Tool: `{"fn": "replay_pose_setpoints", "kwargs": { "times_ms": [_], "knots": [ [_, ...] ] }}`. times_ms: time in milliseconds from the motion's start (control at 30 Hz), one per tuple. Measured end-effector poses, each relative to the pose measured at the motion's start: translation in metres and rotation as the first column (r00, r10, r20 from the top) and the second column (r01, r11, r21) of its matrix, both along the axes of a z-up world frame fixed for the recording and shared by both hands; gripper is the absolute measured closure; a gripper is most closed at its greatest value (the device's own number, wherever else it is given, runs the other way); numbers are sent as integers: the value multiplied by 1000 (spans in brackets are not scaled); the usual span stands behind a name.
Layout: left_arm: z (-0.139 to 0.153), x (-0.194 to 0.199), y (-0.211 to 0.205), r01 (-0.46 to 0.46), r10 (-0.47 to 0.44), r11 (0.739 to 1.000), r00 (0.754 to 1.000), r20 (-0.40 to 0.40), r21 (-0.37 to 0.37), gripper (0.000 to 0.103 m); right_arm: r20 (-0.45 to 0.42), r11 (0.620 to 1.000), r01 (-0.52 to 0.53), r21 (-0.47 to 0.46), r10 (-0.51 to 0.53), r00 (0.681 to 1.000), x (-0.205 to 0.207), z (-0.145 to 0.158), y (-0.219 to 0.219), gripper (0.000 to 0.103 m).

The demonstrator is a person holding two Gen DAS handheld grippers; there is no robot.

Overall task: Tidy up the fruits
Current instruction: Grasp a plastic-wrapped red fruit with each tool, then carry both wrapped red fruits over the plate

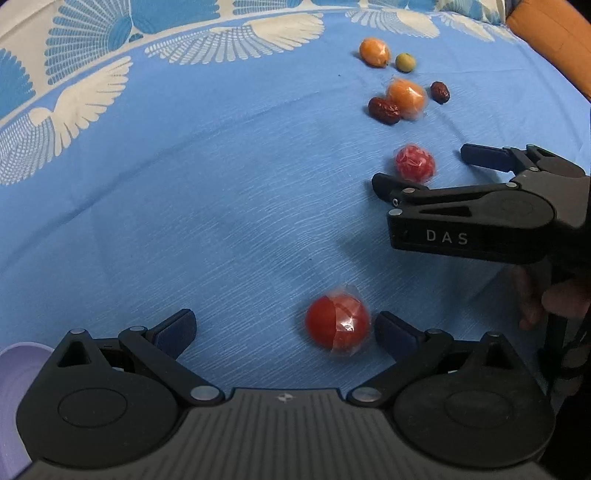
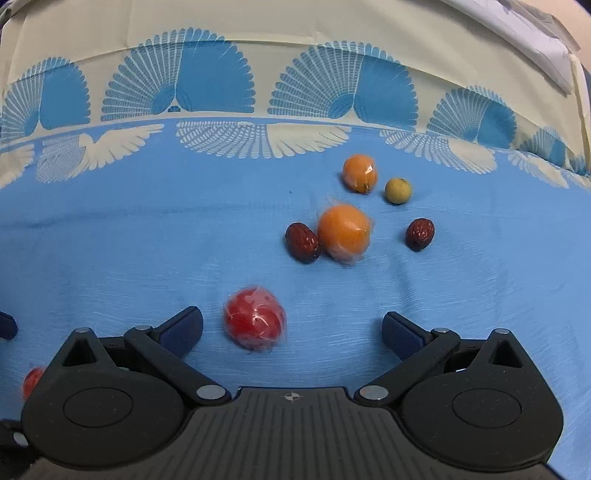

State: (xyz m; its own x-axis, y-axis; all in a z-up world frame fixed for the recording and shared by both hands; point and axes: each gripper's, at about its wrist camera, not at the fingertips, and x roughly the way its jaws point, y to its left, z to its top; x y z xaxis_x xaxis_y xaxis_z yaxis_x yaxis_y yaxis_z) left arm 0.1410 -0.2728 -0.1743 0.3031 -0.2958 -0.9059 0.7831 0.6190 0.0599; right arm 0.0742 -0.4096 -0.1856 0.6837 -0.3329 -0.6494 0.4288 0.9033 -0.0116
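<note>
On a blue cloth [image 1: 184, 221] lie fruits, some in clear film. A wrapped red tomato [image 1: 338, 325] sits between my left gripper's [image 1: 284, 328] open fingers, close to the right fingertip [image 1: 391, 326]. A second wrapped red tomato [image 2: 255, 319] lies between my right gripper's [image 2: 291, 325] open fingers, nearer the left one; the left wrist view shows the right gripper [image 1: 424, 168] straddling this tomato [image 1: 415, 162]. Farther back are two oranges [image 2: 359, 172] [image 2: 343, 232], a small green fruit [image 2: 398, 190] and two red dates [image 2: 302, 242] [image 2: 420, 233].
A purple bowl [image 1: 18, 387] edges in at the lower left of the left wrist view. The cloth's cream and blue feather border [image 2: 258, 92] runs along the far side. An orange object [image 1: 546, 33] sits at the top right. A hand [image 1: 554, 299] holds the right gripper.
</note>
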Motion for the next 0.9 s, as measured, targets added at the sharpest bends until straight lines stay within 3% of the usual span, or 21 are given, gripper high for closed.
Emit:
{"fn": "replay_pose_setpoints", "kwargs": {
  "times_ms": [33,67,100,133,167,333,567,633,767,900],
  "knots": [
    [1,-2,0,-3,3,1000,1000,11,3,2,2,1000,0,8,0,1000,-1,-1,-1,1],
    [4,-5,-1,-3,3,1000,1000,25,-6,10,6,1000,-3,15,3,1000,-1,-1,-2,9],
    [9,-11,0,14,-14,999,1000,17,-29,38,12,1000,-8,15,8,1000,-3,0,-1,19],
    [15,-15,0,39,-39,998,999,4,-51,71,29,1000,-28,11,28,999,-5,3,1,50],
    [19,-20,-2,55,-55,997,998,7,-56,69,39,998,-57,0,57,998,-8,7,5,72],
    [44,-28,8,39,-36,995,999,28,-94,69,42,997,-71,11,70,997,-15,16,11,73],
    [109,-41,71,-128,130,989,991,22,-74,69,109,999,-5,38,1,994,-62,74,25,72],
    [127,-51,98,-180,182,981,983,21,-79,69,124,999,-33,40,28,992,-81,92,42,72],
    [153,-74,147,-281,282,959,954,98,-25,69,154,989,-140,55,130,979,-117,123,83,72],
    [173,-94,203,-383,385,923,919,81,-35,69,187,962,-260,87,241,952,-146,149,129,72]
  ]
}}
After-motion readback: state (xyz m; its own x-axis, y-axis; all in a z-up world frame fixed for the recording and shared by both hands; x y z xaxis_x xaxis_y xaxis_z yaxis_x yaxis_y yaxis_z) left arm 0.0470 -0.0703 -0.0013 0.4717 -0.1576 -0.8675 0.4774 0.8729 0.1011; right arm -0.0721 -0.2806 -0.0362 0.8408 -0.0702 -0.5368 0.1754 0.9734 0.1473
